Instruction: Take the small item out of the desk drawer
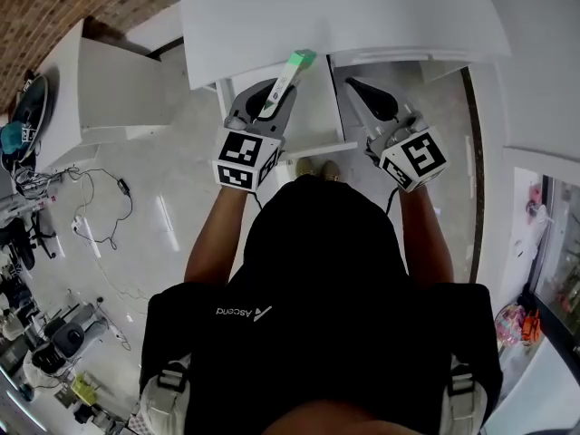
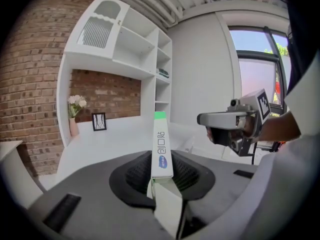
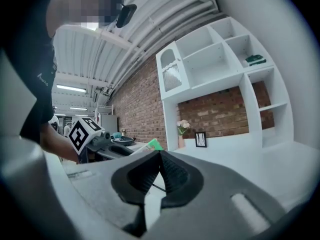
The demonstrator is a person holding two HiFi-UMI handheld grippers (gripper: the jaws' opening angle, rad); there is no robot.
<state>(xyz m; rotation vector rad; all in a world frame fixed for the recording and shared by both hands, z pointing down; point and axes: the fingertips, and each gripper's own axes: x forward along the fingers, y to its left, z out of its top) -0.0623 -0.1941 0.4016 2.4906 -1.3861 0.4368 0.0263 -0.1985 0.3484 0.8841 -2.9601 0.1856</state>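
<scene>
While left gripper (image 1: 270,98) pinches box (image 1: 292,72) tight so it won't drop, box points to 12 o'clock over drawer (image 1: 317,120), looks out already. Right gripper (image 1: 361,89) at 3 o'clock, jaws pressed together, empty.

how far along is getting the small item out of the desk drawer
Mostly done: the slim white box with a green end is clamped in the left gripper, raised above what looks like the open drawer. In hand: just holding it. Left: setting it down, maybe shutting the drawer; the right gripper is shut and empty.
</scene>
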